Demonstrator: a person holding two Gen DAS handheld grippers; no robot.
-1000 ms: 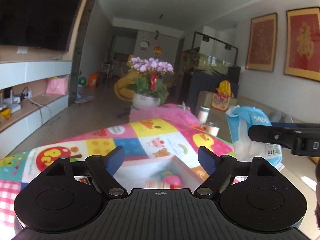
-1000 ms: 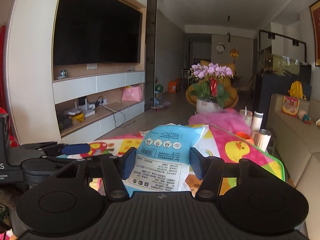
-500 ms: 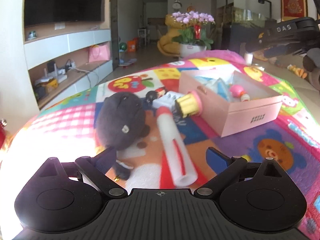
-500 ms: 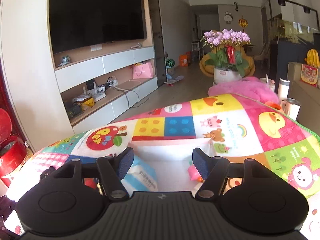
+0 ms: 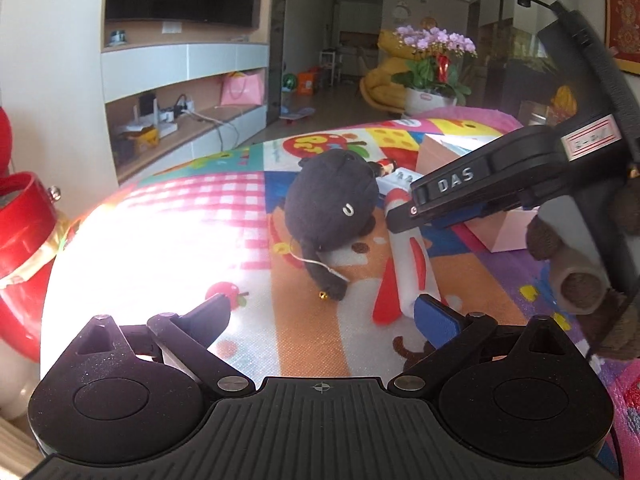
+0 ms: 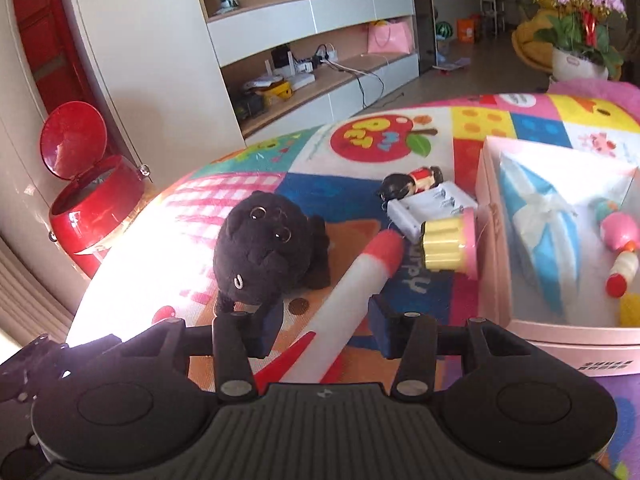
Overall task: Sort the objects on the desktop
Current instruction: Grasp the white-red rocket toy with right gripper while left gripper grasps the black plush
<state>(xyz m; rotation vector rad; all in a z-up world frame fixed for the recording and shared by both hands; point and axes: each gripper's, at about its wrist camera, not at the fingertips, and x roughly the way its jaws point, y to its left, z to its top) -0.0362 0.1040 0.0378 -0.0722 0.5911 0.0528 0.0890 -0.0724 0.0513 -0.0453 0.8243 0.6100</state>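
Observation:
A white rocket toy with red nose and fins (image 6: 352, 284) lies on the colourful mat. My right gripper (image 6: 326, 330) straddles its body with jaws closing; a gap still shows on the left side. A black plush animal (image 6: 264, 256) sits just left of the rocket. In the left wrist view my left gripper (image 5: 322, 318) stands wide open over bare mat, short of the plush (image 5: 332, 204) and the rocket (image 5: 408, 264). The right gripper (image 5: 404, 218) reaches in from the right above the rocket. A blue-and-white tissue pack (image 6: 540, 236) lies in the pink box (image 6: 560, 336).
A yellow-and-pink cupcake toy (image 6: 448, 248), a white battery holder (image 6: 428, 208) and a small doll (image 6: 412, 180) lie between plush and box. A red bin (image 6: 96, 204) stands off the mat's left edge. A gloved hand (image 5: 580, 272) holds the right gripper.
The right gripper let the blue pack go into the box, then came down left over the rocket, its jaws narrowing. The left gripper tipped down toward the mat and opened wider.

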